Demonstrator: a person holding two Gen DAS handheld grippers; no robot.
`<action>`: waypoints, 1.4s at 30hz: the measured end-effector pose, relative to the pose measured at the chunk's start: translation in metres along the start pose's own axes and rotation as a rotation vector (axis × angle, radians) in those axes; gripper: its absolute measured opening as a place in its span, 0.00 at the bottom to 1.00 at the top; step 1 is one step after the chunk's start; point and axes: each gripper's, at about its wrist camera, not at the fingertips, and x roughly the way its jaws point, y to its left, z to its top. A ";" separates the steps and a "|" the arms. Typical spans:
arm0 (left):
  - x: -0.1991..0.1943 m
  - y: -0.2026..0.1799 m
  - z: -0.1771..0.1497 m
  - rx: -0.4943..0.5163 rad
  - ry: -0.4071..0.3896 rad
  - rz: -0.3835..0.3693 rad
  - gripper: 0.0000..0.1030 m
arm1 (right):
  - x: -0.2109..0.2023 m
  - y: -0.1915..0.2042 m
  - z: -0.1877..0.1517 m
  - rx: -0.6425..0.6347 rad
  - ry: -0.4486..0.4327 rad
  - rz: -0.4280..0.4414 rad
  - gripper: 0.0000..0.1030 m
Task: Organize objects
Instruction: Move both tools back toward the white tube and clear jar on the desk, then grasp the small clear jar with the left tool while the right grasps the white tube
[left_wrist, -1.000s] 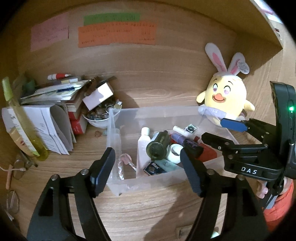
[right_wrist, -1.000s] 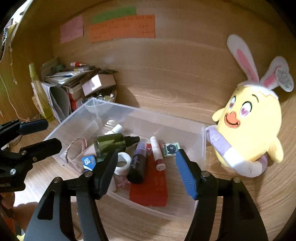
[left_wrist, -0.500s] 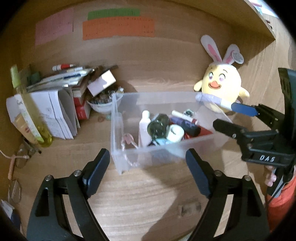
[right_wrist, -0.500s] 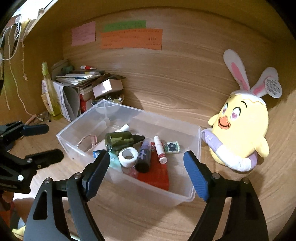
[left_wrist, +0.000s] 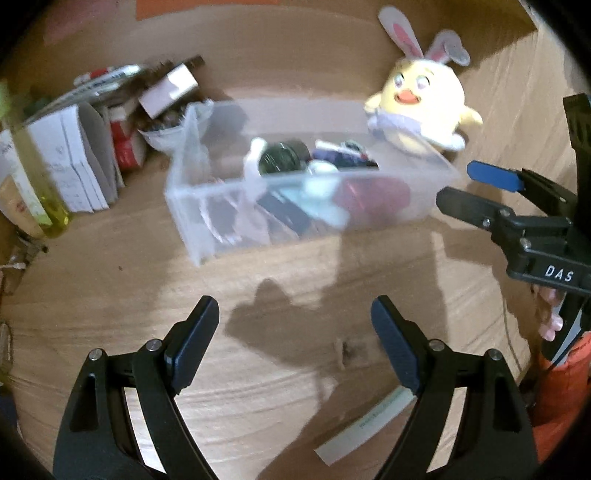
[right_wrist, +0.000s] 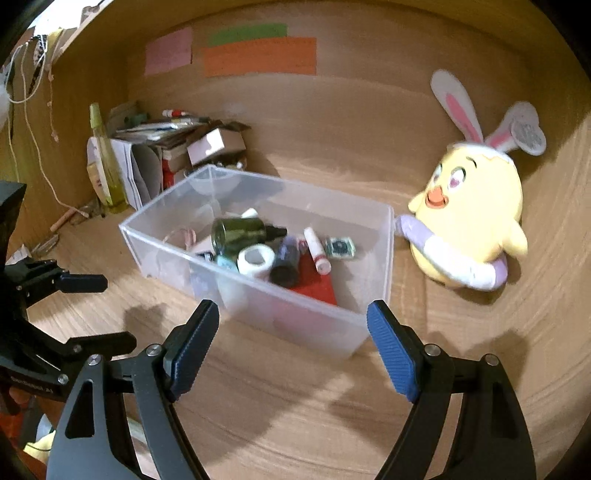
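The clear plastic bin (right_wrist: 258, 258) sits on the wooden desk (right_wrist: 295, 406), holding a dark green bottle (right_wrist: 238, 234), a white tape roll (right_wrist: 256, 260) and a red box (right_wrist: 314, 282). Bare desk lies between its near wall and both grippers. The plush chick (right_wrist: 469, 221) touches the bin's far right corner; a paper stack (right_wrist: 136, 166) crowds the far left. The left gripper (left_wrist: 293, 341) and right gripper (right_wrist: 291, 349) have their fingers wide apart, holding nothing.
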 end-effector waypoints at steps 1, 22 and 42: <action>0.002 -0.002 -0.002 0.003 0.013 -0.009 0.82 | 0.000 -0.002 -0.004 0.008 0.009 0.000 0.78; 0.028 -0.029 -0.015 0.106 0.153 -0.030 0.82 | -0.008 -0.005 -0.034 0.043 0.056 0.033 0.78; 0.020 -0.006 -0.016 0.041 0.090 0.001 0.39 | -0.008 0.016 -0.041 0.007 0.090 0.148 0.78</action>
